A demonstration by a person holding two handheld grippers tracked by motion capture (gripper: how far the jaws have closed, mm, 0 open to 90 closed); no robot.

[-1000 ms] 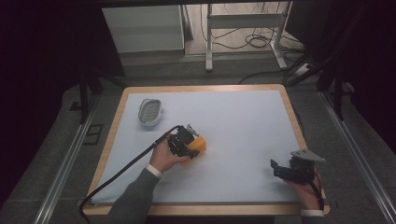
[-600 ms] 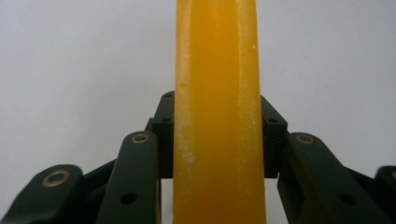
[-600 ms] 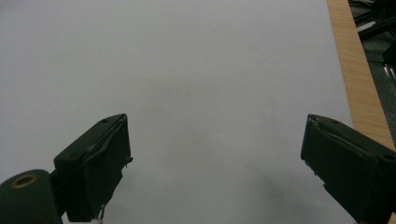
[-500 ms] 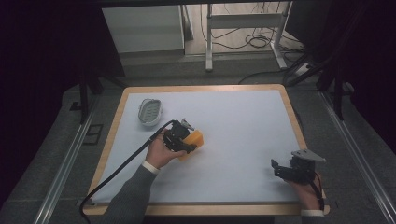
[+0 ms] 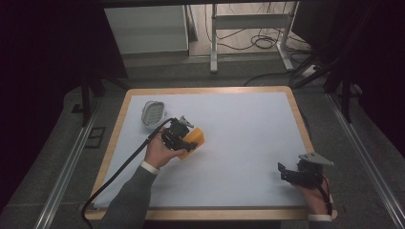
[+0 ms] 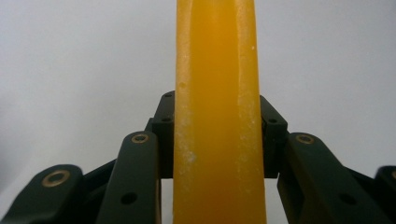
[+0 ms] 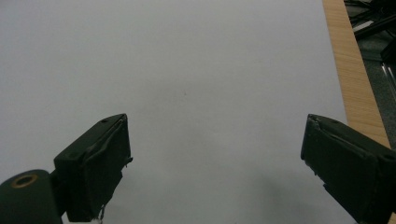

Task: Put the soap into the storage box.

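Dish: pale oval soap dish [image 5: 153, 113], far-left on worktop [image 5: 248, 143], just beyond the left hand, apart from it.
Left gripper [image 5: 180, 136]: jaws closed on orange bar [image 6: 217, 116], gripped across its narrow faces near one end.
Bar location: held over left-centre of worktop, near the dish.
Handling: looks like soap; judged light, stiff, waxy-slick, edges scuffed whitish. Squeeze flat faces, mid-length, moderate force or it may squirt out.
Right gripper [image 7: 215, 163]: jaws wide, nothing between them, resting near the right front corner.
Writing: none readable on bar or dish.
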